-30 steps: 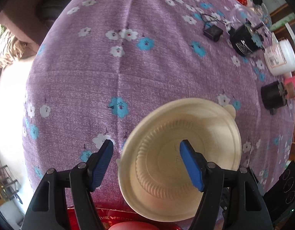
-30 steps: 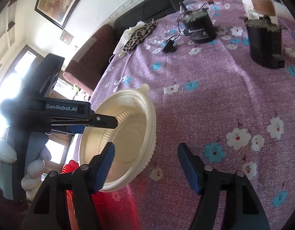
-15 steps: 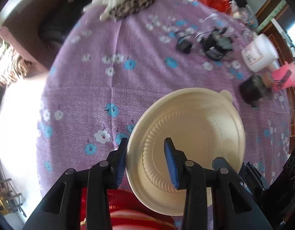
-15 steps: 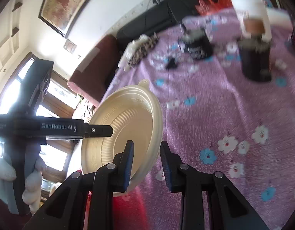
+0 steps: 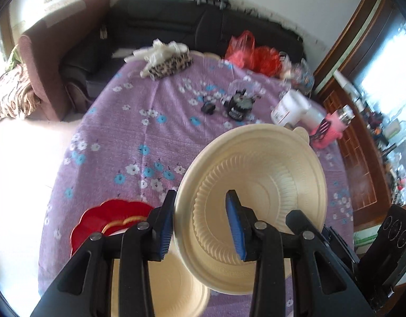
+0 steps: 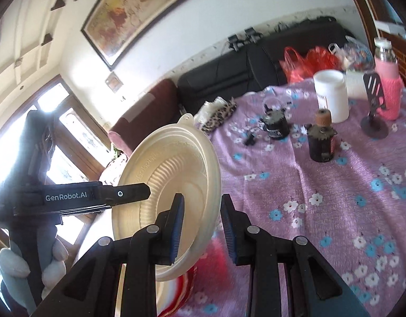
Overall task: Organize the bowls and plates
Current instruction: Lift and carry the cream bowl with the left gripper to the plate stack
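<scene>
A cream ribbed disposable bowl point(image 5: 255, 192) is lifted and tilted above the purple flowered table. My left gripper point(image 5: 203, 222) is shut on its near rim, one blue pad outside and one inside. My right gripper point(image 6: 201, 227) is shut on the opposite rim of the same bowl point(image 6: 171, 182). Below, a red scalloped plate point(image 5: 108, 216) and a second cream bowl point(image 5: 171, 288) sit at the table's near edge.
Two black jars point(image 6: 321, 142), a white tub point(image 6: 331, 95), a pink bottle point(image 6: 387, 89) and a black phone stand point(image 6: 374, 105) are at the far right of the table point(image 6: 335, 198). A leopard cloth point(image 5: 171, 63) and red bags point(image 5: 253, 52) lie at the back. A sofa stands behind.
Both grippers closed on the bowl's rim and raised it off the table, tilting it. The red plate and second bowl came into view beneath.
</scene>
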Tool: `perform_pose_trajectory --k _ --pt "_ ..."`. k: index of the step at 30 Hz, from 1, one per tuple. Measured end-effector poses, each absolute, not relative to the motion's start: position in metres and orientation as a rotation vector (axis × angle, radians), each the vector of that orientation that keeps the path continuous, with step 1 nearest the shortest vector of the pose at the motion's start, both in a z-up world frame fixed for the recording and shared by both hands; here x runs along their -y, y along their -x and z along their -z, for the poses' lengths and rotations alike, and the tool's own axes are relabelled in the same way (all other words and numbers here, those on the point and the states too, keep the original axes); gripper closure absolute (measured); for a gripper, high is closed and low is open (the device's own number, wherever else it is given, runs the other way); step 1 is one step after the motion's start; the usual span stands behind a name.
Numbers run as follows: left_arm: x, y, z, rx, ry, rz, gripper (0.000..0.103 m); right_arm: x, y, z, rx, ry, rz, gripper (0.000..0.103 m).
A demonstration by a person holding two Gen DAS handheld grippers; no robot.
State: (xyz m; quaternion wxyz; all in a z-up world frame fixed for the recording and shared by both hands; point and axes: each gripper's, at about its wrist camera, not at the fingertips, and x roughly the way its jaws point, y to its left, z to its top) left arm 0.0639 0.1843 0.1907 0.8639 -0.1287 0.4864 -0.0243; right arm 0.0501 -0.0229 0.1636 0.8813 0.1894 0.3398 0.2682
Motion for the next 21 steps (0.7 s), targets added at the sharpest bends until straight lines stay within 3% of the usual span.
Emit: perform_pose_trajectory --k 10,21 --pt "-0.222 0.02 -0.211 -0.872 0.315 -0.001 0.066 -0.022 -0.003 -0.168 -0.719 -0.319 -0.612 0.071" --pt "-0.274 0.045 -0.163 -0.901 0.417 -0.059 0.066 -0.078 0.013 -0.131 -0.823 -0.213 -0.64 0.07"
